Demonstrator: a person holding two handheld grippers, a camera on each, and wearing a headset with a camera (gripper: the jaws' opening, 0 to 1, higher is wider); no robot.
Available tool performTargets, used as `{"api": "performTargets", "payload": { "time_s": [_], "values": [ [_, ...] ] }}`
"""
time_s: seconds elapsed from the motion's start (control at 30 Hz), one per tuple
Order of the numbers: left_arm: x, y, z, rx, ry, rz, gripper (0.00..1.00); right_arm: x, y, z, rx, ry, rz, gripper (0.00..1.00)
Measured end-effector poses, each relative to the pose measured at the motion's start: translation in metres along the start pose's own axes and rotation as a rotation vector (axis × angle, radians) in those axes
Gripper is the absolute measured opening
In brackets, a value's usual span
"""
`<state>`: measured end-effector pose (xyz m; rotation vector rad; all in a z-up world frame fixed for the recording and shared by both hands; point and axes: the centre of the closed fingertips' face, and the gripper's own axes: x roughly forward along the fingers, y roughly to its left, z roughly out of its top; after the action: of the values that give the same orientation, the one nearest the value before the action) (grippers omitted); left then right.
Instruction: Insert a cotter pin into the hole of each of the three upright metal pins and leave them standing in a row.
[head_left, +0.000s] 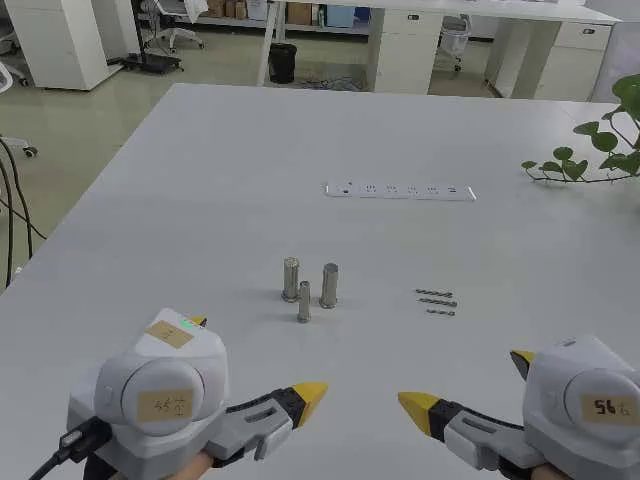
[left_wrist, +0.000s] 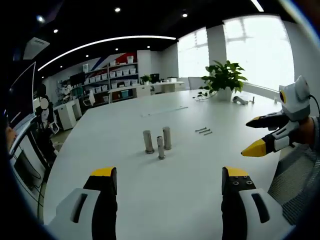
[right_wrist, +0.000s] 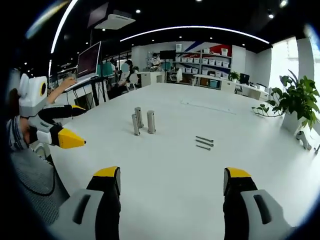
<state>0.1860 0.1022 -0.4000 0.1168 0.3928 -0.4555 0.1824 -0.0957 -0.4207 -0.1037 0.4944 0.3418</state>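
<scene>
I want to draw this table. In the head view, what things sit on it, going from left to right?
left metal pin → short middle pin → right metal pin → cotter pins → green plant

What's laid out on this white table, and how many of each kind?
Upright grey metal cylinder pins: 3
Thin metal cotter pins, lying flat: 3
Long white power strip: 1
Green leafy potted plant: 1
Total: 8
</scene>
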Motion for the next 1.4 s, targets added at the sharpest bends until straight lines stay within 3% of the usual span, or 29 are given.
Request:
{"api": "performTargets", "payload": {
  "time_s": [0.43, 0.93, 1.4],
  "values": [
    [-0.001, 0.002, -0.002, 0.000, 0.005, 0.010, 0.99, 0.001, 0.002, 0.002, -0.005, -0.008, 0.010, 0.87],
    [0.001, -0.004, -0.005, 0.014, 0.018, -0.013, 0.96, 0.002, 0.000, 0.000, -0.020, -0.010, -0.001, 0.86],
    [0.002, -0.004, -0.003, 0.041, 0.008, -0.019, 0.90, 0.005, 0.011, 0.000, -0.015, -0.010, 0.048, 0.84]
  ]
}}
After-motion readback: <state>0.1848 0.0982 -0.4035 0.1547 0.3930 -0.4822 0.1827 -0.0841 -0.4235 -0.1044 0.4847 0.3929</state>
